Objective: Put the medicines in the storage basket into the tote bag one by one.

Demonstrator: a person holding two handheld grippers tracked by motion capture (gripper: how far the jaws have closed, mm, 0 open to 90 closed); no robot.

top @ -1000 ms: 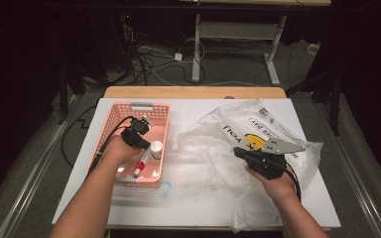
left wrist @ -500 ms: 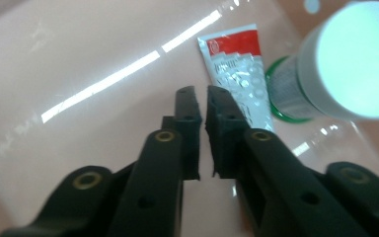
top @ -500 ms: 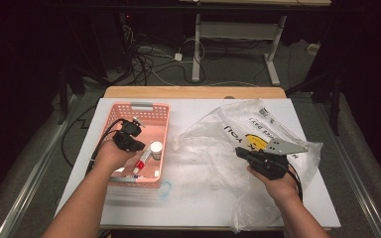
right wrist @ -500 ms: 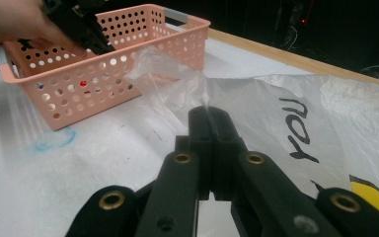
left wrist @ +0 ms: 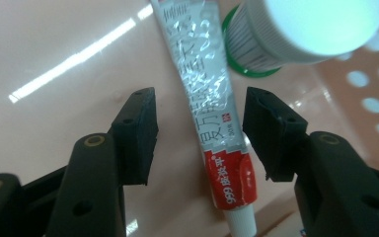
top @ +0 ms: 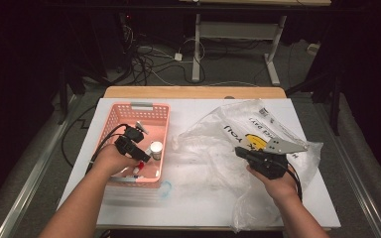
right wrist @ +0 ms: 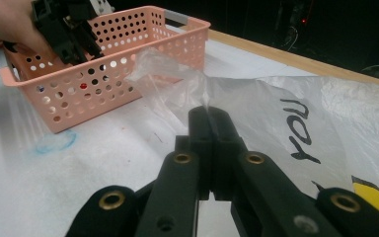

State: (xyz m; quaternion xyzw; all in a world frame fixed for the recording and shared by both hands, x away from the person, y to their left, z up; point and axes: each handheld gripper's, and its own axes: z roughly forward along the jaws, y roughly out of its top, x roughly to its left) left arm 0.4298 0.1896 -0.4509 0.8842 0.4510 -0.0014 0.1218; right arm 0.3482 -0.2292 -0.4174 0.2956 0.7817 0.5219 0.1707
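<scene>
The left tool (left wrist: 200,133) hangs inside the pink basket (top: 158,113), and its jaws have just been opening: they now stand half spread, with a tube (left wrist: 212,123) lying on the basket floor between them and touching neither pad. In the left gripper view the tube runs from the top of the frame down between the jaws, its white cap nearest the camera; it is a soft crinkled tube, silvery white along its length with a red band and printed characters near the cap. Just beside it stands one small bottle (left wrist: 301,34) with a ribbed white lid and a green ring under it. The basket is a single rectangular plastic one with rows of round holes in its walls and a grey handle at its far end. The right tool (right wrist: 211,116) is pinched tight on a fold of the one clear plastic bag (right wrist: 286,98), thin and wrinkled, printed with black letters and a yellow mark, which spreads over the white desk (top: 188,208) to the right of the basket.
</scene>
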